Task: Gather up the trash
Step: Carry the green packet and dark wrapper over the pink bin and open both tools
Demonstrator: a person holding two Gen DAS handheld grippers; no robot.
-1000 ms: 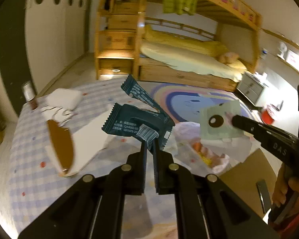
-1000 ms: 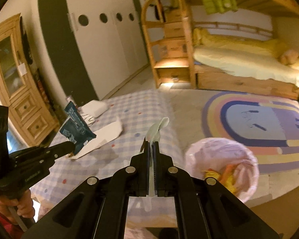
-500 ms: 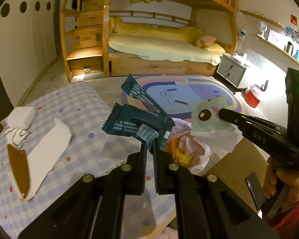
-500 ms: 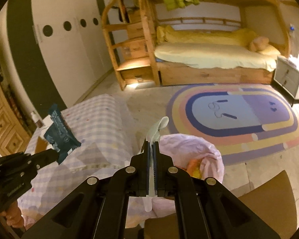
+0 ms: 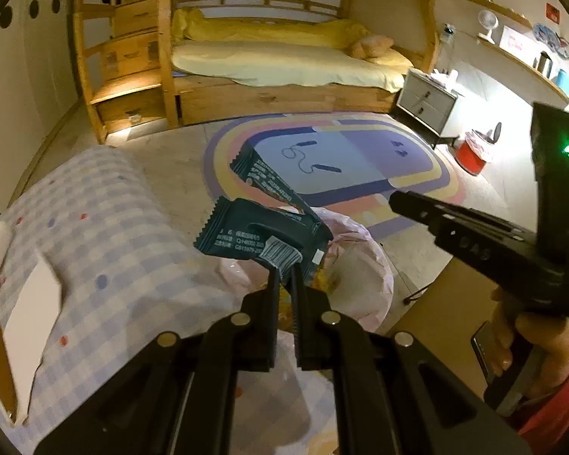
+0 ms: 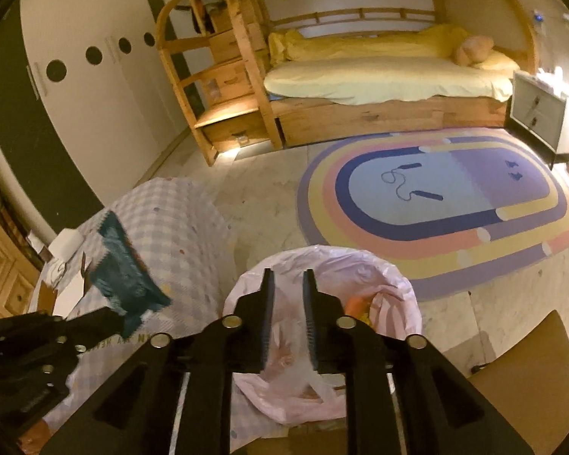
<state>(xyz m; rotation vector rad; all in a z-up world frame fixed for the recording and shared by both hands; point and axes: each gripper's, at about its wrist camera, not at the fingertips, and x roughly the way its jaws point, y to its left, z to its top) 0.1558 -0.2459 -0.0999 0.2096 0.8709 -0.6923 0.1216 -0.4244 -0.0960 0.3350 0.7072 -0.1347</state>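
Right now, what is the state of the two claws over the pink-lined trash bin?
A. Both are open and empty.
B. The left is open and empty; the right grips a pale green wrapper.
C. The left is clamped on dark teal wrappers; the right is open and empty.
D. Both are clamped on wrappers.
C: the left claw pinches the dark teal wrappers, while the right claw stands parted with nothing between its fingers, above the pink-lined trash bin.
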